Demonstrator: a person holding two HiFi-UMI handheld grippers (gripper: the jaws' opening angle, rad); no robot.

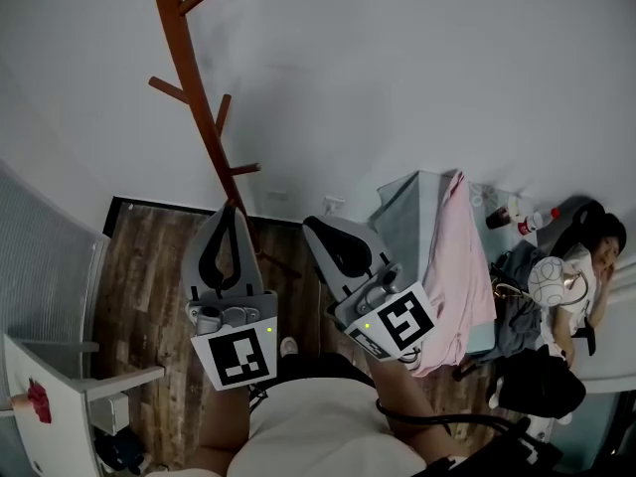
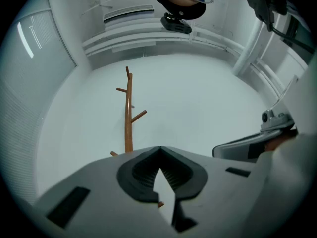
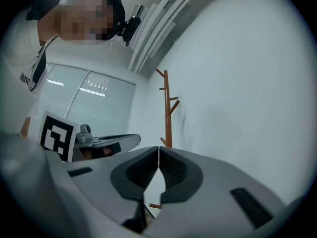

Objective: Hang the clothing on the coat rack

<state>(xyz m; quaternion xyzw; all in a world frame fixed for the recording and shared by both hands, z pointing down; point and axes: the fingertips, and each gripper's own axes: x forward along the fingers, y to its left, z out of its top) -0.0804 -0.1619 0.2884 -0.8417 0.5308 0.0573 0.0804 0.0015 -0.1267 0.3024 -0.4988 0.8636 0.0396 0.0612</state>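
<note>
**Both grippers closed and empty facing the coat rack; the pink clothing lies on the counter**

At the far left of the head view stands a white shelf unit (image 1: 60, 381) on a dark wooden floor (image 1: 149, 256). From that floor the brown coat rack (image 1: 195, 87) rises against the white wall (image 1: 417, 68), its short pegs branching off to both sides.

Just right of the rack's foot is the left gripper (image 1: 231, 209), pointing toward the rack. Its own view shows its fingers (image 2: 141, 170) brought together tip to tip with nothing between them. Only the wall and a bit of the rack show through the gap lower down, and the rack stands straight ahead beyond the tips.

The right gripper (image 1: 312, 225) is near it on the right, the two apart. Its fingers (image 3: 136, 170) are likewise closed, with only a hairline slit between the ribbed pads, and they hold nothing. The rack is ahead of them too.

Right of that gripper, the pink clothing (image 1: 459, 256) hangs draped over the edge of a pale counter (image 1: 402, 217), well apart from the rack. Beyond it are some bottles (image 1: 519, 217), and a person (image 1: 586, 266) is at the right edge.
</note>
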